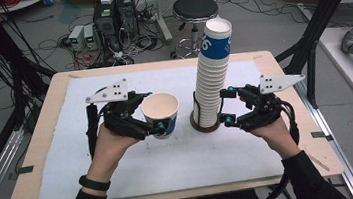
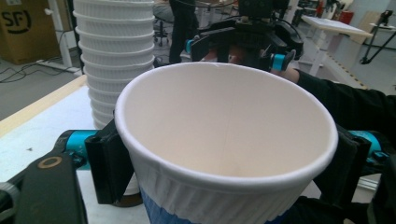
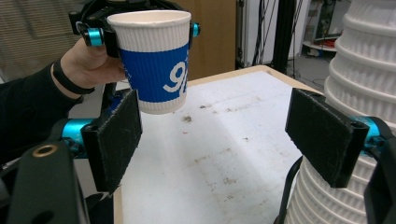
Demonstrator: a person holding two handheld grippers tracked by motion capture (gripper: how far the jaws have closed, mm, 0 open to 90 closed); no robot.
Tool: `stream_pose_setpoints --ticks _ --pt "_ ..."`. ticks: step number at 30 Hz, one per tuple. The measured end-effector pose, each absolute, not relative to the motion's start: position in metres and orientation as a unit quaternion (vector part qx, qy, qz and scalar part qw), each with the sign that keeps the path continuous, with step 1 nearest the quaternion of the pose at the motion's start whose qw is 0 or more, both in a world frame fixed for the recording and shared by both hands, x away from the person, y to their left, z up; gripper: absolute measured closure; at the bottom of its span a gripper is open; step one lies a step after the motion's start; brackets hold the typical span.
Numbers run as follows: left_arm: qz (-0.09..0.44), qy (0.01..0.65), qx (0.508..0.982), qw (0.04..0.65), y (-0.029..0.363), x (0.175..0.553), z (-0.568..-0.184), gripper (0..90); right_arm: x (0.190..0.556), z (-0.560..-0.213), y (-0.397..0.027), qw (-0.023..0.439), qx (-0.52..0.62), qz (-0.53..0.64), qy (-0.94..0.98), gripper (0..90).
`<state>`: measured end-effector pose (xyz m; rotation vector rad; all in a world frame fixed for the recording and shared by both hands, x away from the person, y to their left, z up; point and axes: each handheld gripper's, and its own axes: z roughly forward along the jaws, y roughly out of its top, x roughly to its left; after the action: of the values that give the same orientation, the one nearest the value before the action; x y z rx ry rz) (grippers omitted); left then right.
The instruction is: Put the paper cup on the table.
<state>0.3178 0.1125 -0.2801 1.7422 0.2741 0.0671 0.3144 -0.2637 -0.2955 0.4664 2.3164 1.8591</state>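
A tall stack of cups (image 1: pixel 211 78) stands upright on the white mat (image 1: pixel 122 171), beside the open, empty right gripper (image 1: pixel 226 106). The left gripper (image 1: pixel 153 113) clamps a single cup (image 1: pixel 162 114) — upright, mouth up, lifted clear of the mat — just left of the stack.

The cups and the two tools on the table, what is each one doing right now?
Single blue-and-white paper cup: upright, empty, lifted off the table.
Left tool: shut on the single cup, pads just under its rim.
Tall stack of white ribbed paper cups: standing upright on a dark round base, blue-banded cup on top.
Right tool: open, beside the stack's lower part, pads not pressing it.
White mat: flat on the table, lightly stained.
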Motion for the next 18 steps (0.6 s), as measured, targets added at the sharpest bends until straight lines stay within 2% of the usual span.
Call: stream_pose_setpoints --ticks 18 --pt "0.095 0.174 0.756 0.624 0.145 0.326 -0.290 19.8 0.321 -0.295 -0.262 0.069 0.150 0.617 0.769 18.9"
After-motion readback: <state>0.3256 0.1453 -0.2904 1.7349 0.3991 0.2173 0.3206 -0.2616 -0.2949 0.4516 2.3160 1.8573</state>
